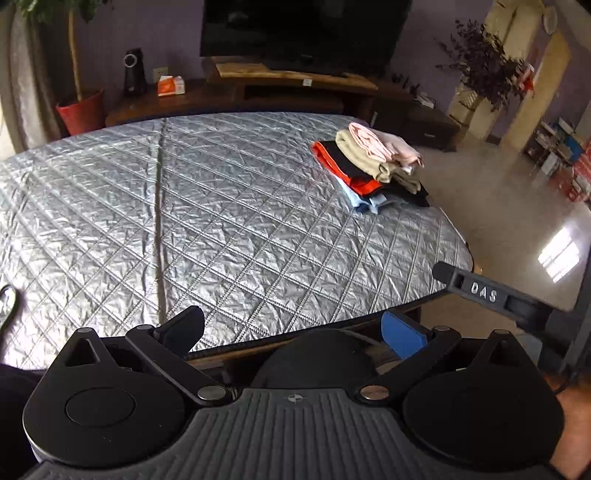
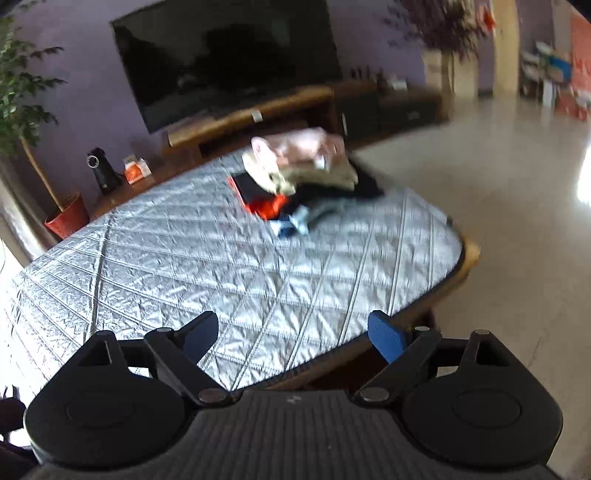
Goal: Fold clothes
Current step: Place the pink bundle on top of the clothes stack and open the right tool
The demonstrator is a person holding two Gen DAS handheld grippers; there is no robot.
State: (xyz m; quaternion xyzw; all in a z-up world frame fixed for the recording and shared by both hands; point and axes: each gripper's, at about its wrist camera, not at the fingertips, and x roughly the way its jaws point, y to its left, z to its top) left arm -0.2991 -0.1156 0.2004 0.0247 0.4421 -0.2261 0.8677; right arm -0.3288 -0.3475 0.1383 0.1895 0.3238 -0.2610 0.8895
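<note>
A stack of folded clothes (image 1: 373, 166), pink on top, then beige, black, orange and light blue, sits near the far right edge of the silver quilted table cover (image 1: 184, 221). My left gripper (image 1: 295, 328) is open and empty above the table's near edge. The other gripper's black body (image 1: 480, 291) shows at its right. In the right wrist view the same stack (image 2: 303, 173) lies far ahead on the cover (image 2: 221, 277), blurred. My right gripper (image 2: 295, 332) is open and empty over the table's near right part.
A dark TV (image 1: 303, 33) on a wooden stand (image 1: 295, 79) is behind the table. A red plant pot (image 1: 81, 112) stands far left. Tiled floor (image 2: 517, 221) lies to the right, with shelves (image 1: 561, 147) beyond.
</note>
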